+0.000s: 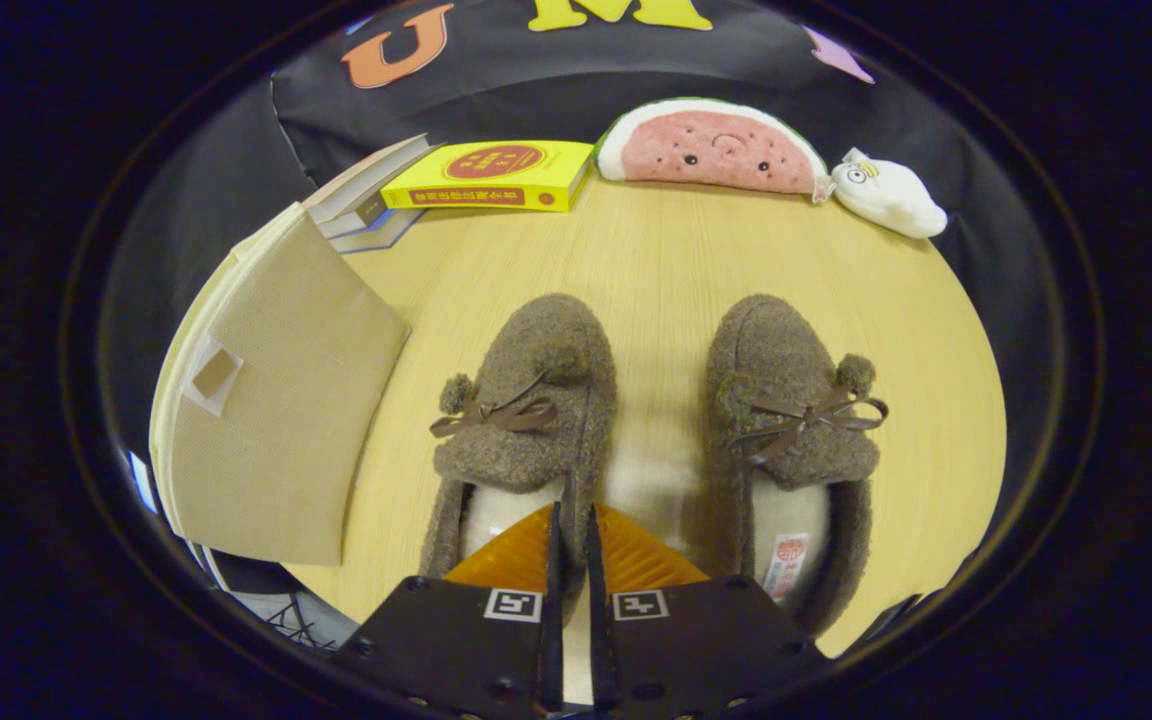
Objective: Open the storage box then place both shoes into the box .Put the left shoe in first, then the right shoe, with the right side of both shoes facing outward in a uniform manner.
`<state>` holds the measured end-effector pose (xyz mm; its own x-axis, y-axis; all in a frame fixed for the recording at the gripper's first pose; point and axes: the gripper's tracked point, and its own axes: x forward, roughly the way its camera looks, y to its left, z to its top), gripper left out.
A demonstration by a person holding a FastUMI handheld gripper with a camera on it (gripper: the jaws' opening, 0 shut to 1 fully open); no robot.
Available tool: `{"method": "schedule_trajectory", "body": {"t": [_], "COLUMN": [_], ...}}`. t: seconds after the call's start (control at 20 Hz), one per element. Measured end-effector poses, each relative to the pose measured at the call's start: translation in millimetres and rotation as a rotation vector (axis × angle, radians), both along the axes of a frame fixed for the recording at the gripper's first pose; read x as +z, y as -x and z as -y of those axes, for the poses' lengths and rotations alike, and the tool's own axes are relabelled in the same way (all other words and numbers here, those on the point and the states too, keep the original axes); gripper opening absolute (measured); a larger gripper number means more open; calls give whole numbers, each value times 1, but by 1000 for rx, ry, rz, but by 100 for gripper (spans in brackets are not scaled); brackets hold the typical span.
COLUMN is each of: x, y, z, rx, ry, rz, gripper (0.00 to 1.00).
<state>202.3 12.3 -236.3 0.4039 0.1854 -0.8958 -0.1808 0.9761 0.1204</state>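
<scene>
Claw [572, 520]: fingers drawn close together with only a narrow slit between them, their tips at the inner heel edge of the left shoe [526, 420]; whether they pinch the shoe's rim cannot be determined from this angle. Left shoe: a brown fleecy slipper with pompoms and a ribbon bow, toe pointing away from the claw, resting flat on the pale wooden tabletop [656, 260]. Right shoe [786, 430]: matching slipper, parallel to the first and just beside it with a strip of tabletop between them, pale lining and a sewn-in label visible at the heel. Storage box [276, 400]: beige fabric, to the left of the shoes, its flap with a small fastening patch facing up. Beyond the shoes, along the far edge: a yellow book [491, 175] beside a stack of books [361, 200], a watermelon-slice plush [711, 148], and a small white plush [891, 198] touching it.
</scene>
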Motion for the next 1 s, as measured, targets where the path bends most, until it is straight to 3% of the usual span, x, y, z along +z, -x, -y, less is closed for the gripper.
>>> {"method": "schedule_trajectory", "body": {"t": [0.05,0.25,0.45,0.8,1.0], "x": [3,16,70,185,226], "y": [3,6,14,30,28], "z": [1,-4,-9,-71,-123], "rx": [-13,-40,-61,-46,-62], "ry": [-5,-60,-96,-183,-214], "rz": [5,17,76,195,263], "gripper": [1,0,0,0,0]}}
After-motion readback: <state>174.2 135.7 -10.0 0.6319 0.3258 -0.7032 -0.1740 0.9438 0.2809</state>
